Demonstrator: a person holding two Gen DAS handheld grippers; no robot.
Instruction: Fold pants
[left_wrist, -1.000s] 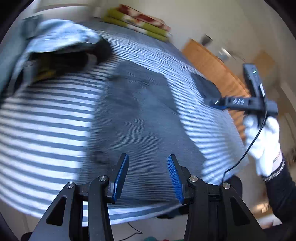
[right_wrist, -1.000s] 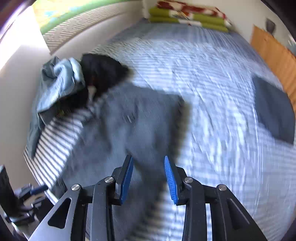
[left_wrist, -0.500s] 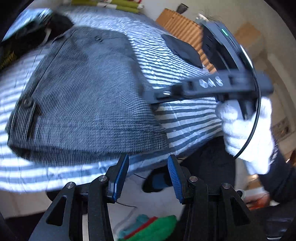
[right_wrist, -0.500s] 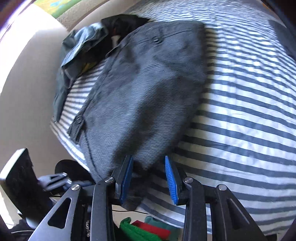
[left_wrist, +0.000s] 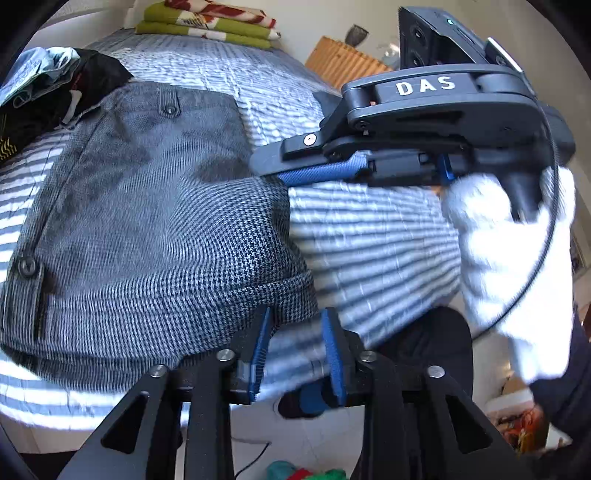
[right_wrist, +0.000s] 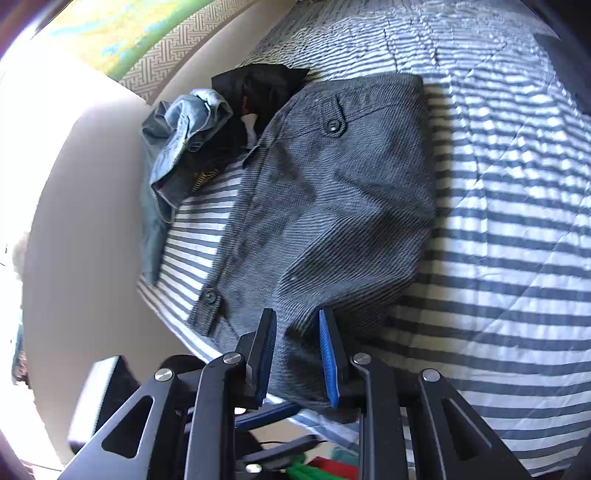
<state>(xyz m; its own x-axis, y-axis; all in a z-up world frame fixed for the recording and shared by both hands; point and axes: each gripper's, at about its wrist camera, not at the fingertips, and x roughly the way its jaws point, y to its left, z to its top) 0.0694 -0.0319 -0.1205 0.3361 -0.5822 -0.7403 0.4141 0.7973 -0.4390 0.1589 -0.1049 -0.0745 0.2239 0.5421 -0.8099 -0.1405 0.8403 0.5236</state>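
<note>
The grey houndstooth pants (left_wrist: 147, 221) lie folded into a compact rectangle on the striped bed quilt (left_wrist: 369, 240), with the buttons facing up. My left gripper (left_wrist: 295, 347) is open at the near edge of the bed, and the pants' near right corner sits just at its fingertips. In the right wrist view the pants (right_wrist: 332, 203) fill the middle. My right gripper (right_wrist: 297, 350) is open with the pants' near edge lying between its fingers. From the left wrist view its blue pad (left_wrist: 321, 173) touches the pants' right edge, and a white-gloved hand (left_wrist: 509, 277) holds it.
A heap of light blue denim and black clothes (right_wrist: 192, 129) lies against the wall (right_wrist: 92, 221) beyond the pants. Folded green and red blankets (left_wrist: 207, 22) rest at the far end of the bed. A wooden dresser (left_wrist: 343, 62) stands to the right. Coloured items (left_wrist: 306, 474) lie on the floor.
Both grippers have dropped down and in to the pants' near edge. Their jaws stand narrower than before. The right gripper now has fabric between its fingers.
</note>
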